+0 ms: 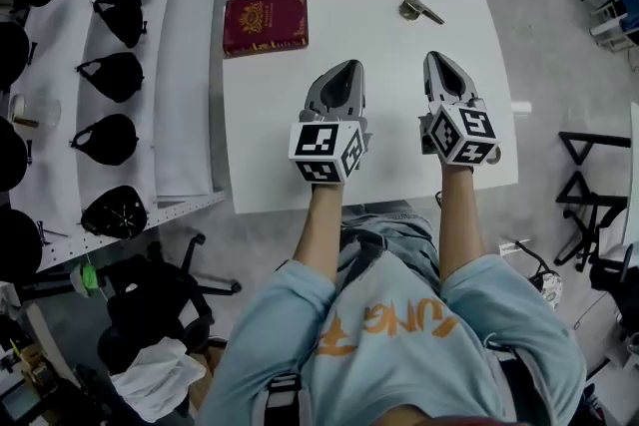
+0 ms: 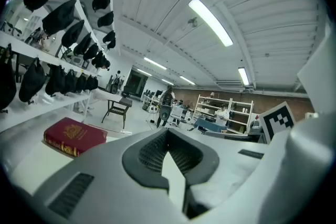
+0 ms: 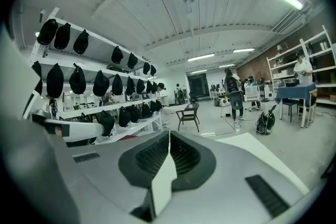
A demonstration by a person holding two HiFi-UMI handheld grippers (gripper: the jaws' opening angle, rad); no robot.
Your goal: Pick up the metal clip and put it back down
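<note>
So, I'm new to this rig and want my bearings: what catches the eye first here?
The left gripper and right gripper are side by side over the white table, jaws shut on nothing. At its far edge sit a red book, toward the left corner, and the metal clip, to the right.

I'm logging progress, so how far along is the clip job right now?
Done: nothing shows either way; the metal clip lies on the white table near its far edge, untouched or already put back. In hand: nothing; the left gripper and right gripper are shut, empty, well short of it. Left: if not started, the whole pick and return.
</note>
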